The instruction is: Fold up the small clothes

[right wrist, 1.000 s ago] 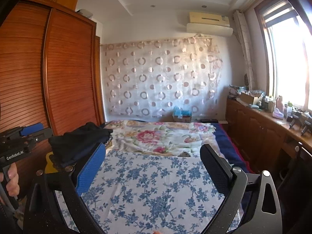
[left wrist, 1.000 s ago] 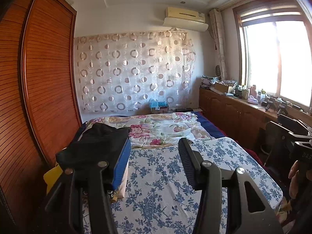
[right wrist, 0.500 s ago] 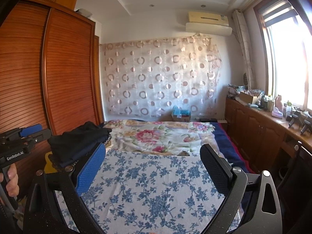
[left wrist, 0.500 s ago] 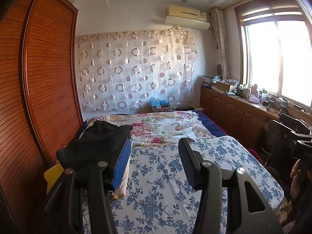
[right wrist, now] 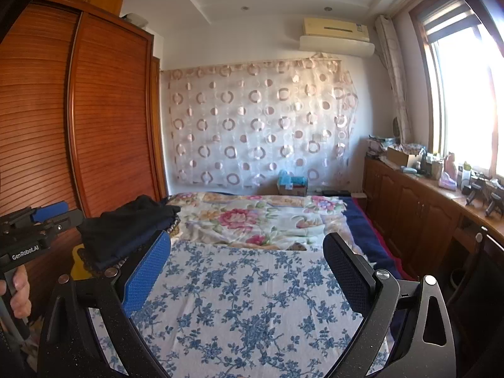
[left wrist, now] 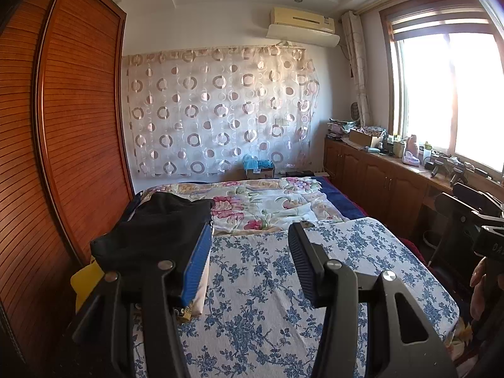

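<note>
Hovering side by side above a bed spread with a white sheet printed with blue flowers point(left wrist: 258, 286), two hand-held black two-finger grippers point toward the far wall of a sunlit bedroom. The left gripper point(left wrist: 249, 261) has its jaws spread with nothing between them, and so does the right gripper point(right wrist: 247, 271), whose jaws stand wider apart. The small clothes, a heap of dark black and navy garments point(left wrist: 157, 233), sit on the bed's left edge next to the reddish-brown slatted wooden wardrobe point(left wrist: 69, 132), behind the left gripper's blue-padded finger; neither gripper touches them. Beyond the blue-flowered sheet lies a pale quilt with pink blossoms point(right wrist: 261, 220). A sheer curtain patterned with rings point(right wrist: 258, 126) covers the back wall beneath a cream air conditioner point(right wrist: 335, 36).
</note>
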